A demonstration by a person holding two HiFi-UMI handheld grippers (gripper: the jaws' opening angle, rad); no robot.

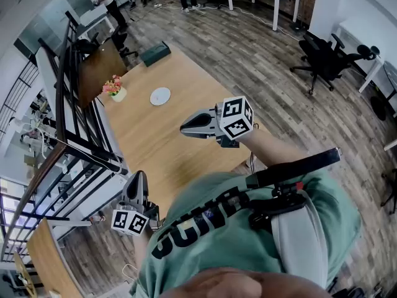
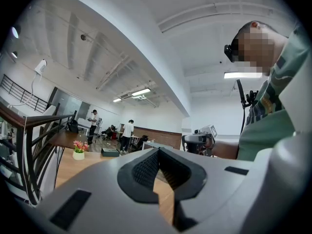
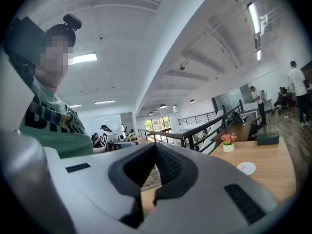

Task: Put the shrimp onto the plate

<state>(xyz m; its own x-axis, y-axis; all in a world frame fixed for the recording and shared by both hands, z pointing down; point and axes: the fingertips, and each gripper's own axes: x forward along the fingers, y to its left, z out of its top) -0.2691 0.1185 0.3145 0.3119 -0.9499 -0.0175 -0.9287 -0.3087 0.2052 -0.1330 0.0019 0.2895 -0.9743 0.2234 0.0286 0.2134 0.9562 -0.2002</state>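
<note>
A small white plate (image 1: pixel 160 96) lies on the far half of the wooden table (image 1: pixel 155 141); it also shows in the right gripper view as the plate (image 3: pixel 246 168). I see no shrimp in any view. My right gripper (image 1: pixel 182 129) is held in the air above the table's near right part, pointing left, its jaws closed together with nothing between them. My left gripper (image 1: pixel 137 175) is low at the table's near left corner, also shut and empty. Each gripper view shows closed jaw tips, the left gripper (image 2: pixel 157 151) and the right gripper (image 3: pixel 156 145).
A pot of pink flowers (image 1: pixel 115 89) stands left of the plate, a dark box (image 1: pixel 155 53) at the table's far end. A black railing (image 1: pixel 74 135) runs along the left. An office chair (image 1: pixel 322 58) and people stand farther off.
</note>
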